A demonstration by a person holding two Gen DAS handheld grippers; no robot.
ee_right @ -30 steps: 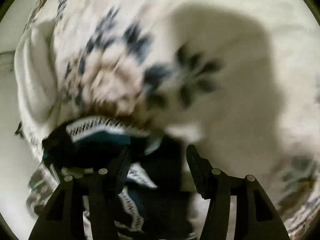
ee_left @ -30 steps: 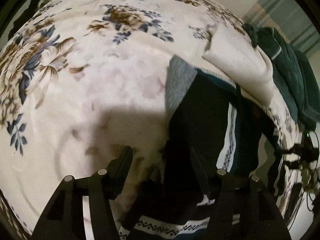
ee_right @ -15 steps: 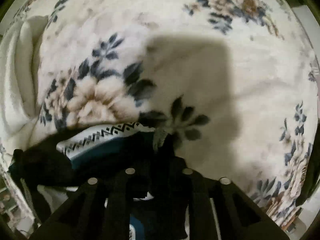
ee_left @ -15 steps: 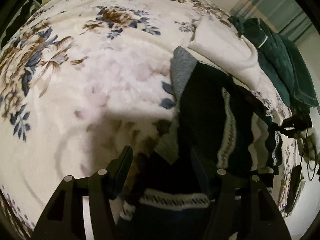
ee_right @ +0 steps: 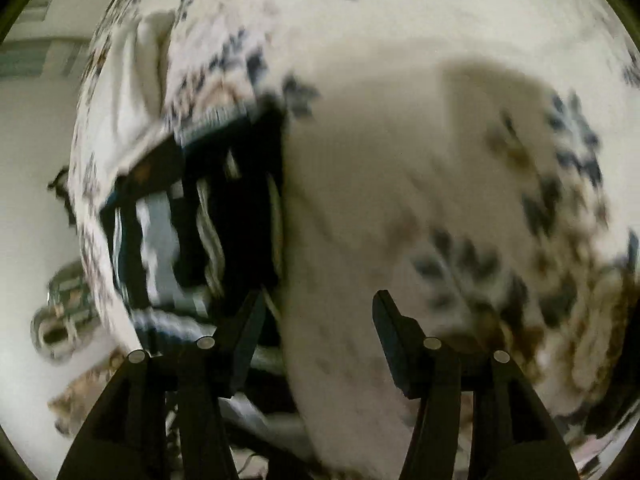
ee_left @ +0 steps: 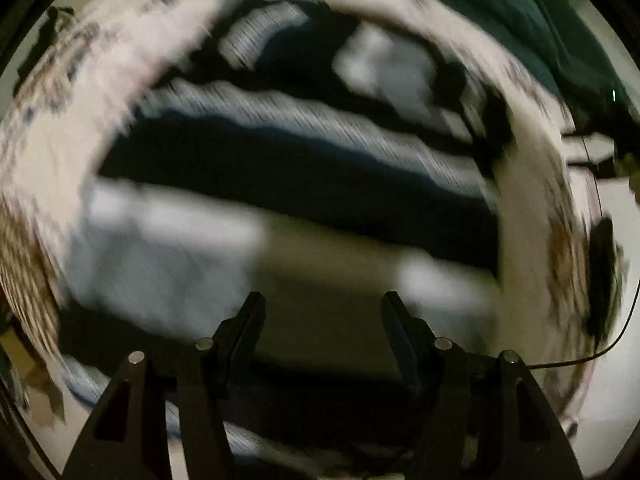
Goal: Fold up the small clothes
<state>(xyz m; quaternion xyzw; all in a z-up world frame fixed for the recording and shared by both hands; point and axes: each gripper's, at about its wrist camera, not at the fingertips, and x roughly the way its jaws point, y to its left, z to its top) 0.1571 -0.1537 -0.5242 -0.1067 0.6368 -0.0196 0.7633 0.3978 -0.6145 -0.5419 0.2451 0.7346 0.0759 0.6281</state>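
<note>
A dark knit garment with white patterned stripes and grey patches (ee_left: 280,168) lies spread across the floral blanket (ee_left: 60,152); the left wrist view is badly blurred. My left gripper (ee_left: 324,312) hangs above it, jaws apart, with nothing pinched between the fingers. In the right wrist view the same garment (ee_right: 208,220) lies to the left of my right gripper (ee_right: 318,308). Its jaws are opening and only the bare blanket (ee_right: 400,160) shows between them.
A folded white cloth (ee_right: 136,80) lies on the blanket beyond the garment. Dark green clothes (ee_left: 520,20) are piled at the far right. A thin black cable (ee_left: 580,356) runs by the bed's edge, and blurred items (ee_right: 60,320) sit on the floor.
The left gripper has swung over the garment, which now lies spread beneath it. The right gripper, shut on the garment's edge half a second ago, has opened and lifted off to the right.
</note>
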